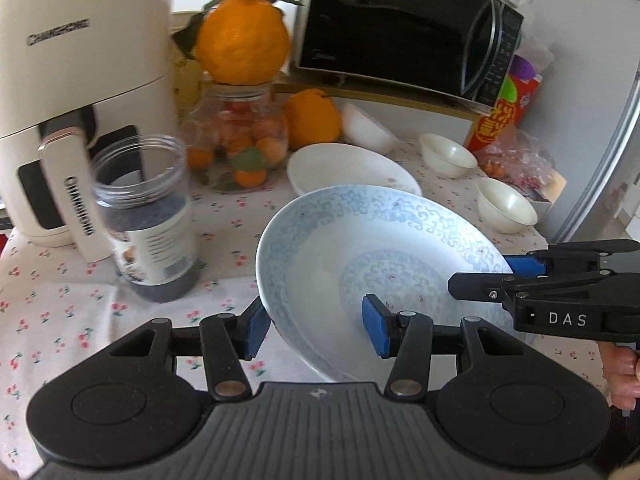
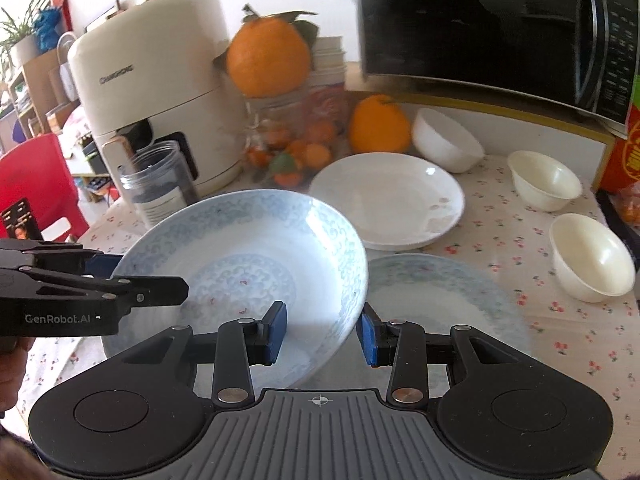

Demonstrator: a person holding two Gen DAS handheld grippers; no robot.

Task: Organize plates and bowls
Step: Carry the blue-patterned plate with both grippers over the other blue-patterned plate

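Note:
A blue-patterned plate (image 1: 360, 264) is held up, tilted, above the flowered tablecloth; it also shows in the right wrist view (image 2: 248, 264). My left gripper (image 1: 316, 330) straddles its left rim, jaws wide, pads not clearly pressing. My right gripper (image 2: 322, 332) straddles its right rim the same way. A second blue-patterned plate (image 2: 440, 304) lies on the table under it. A plain white plate (image 2: 388, 204) lies behind. A white bowl (image 2: 446, 140) lies tipped at the back. Two cream bowls (image 2: 544, 180) (image 2: 590, 260) stand at the right.
A cream air fryer (image 1: 60, 120) stands at the back left, with a clear plastic jar (image 1: 148, 216) in front. A glass jar of small oranges (image 1: 240, 136) carries a big orange on top. A black microwave (image 1: 408, 28) sits at the back right. A red box (image 1: 504, 116) stands beside it.

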